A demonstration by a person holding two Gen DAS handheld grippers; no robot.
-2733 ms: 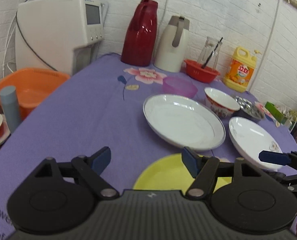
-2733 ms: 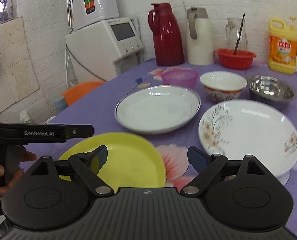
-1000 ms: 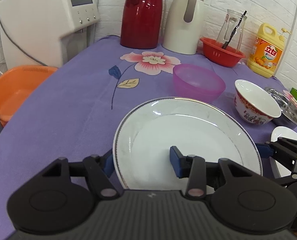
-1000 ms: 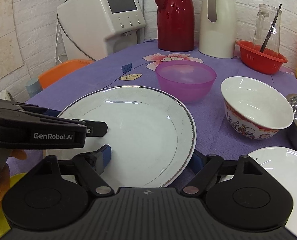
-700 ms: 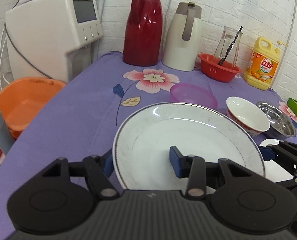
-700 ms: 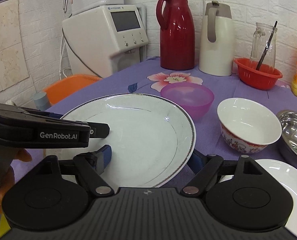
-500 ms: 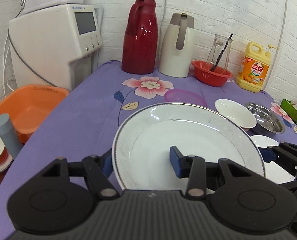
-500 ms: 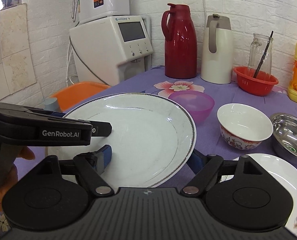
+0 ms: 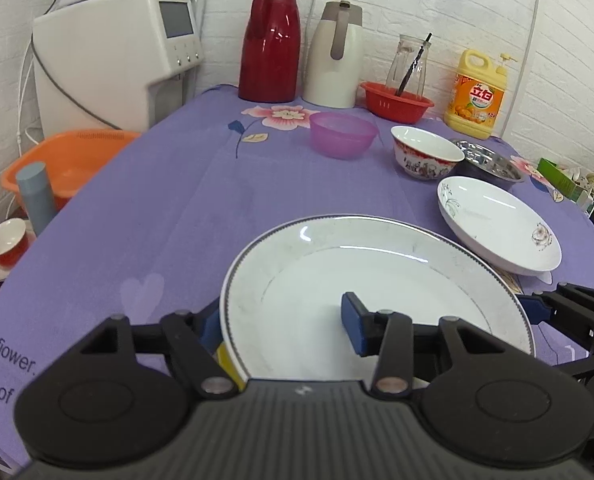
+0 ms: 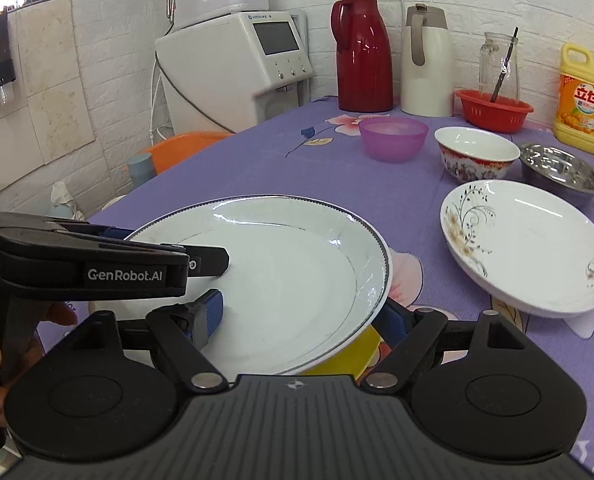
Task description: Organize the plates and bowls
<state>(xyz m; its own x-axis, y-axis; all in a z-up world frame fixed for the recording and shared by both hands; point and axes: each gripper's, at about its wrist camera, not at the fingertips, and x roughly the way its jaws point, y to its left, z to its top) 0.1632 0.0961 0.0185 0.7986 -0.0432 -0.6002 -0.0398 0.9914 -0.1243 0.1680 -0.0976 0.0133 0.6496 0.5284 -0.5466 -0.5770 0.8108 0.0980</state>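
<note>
A large white plate with a dark rim (image 9: 377,280) (image 10: 281,276) is gripped by both grippers. My left gripper (image 9: 283,326) is shut on its left rim, my right gripper (image 10: 303,314) on its right rim. The plate hangs low over a yellow plate (image 10: 349,354) (image 9: 227,360), mostly hidden beneath; I cannot tell if they touch. A floral white plate (image 9: 497,224) (image 10: 529,248) lies to the right. Behind stand a purple bowl (image 9: 343,134) (image 10: 393,132), a red-patterned white bowl (image 9: 425,154) (image 10: 475,152) and a steel bowl (image 9: 489,160) (image 10: 561,174).
At the back of the purple tablecloth (image 9: 169,208) stand a red thermos (image 9: 271,40), a white thermos (image 9: 335,56), a red basket with a glass jar (image 9: 397,102) and a yellow detergent bottle (image 9: 477,96). A water dispenser (image 9: 117,52) and an orange basin (image 9: 69,160) are left.
Both grippers closed on the big white plate, lifted it from mid-table and carried it toward the near edge, lowering it over the yellow plate.
</note>
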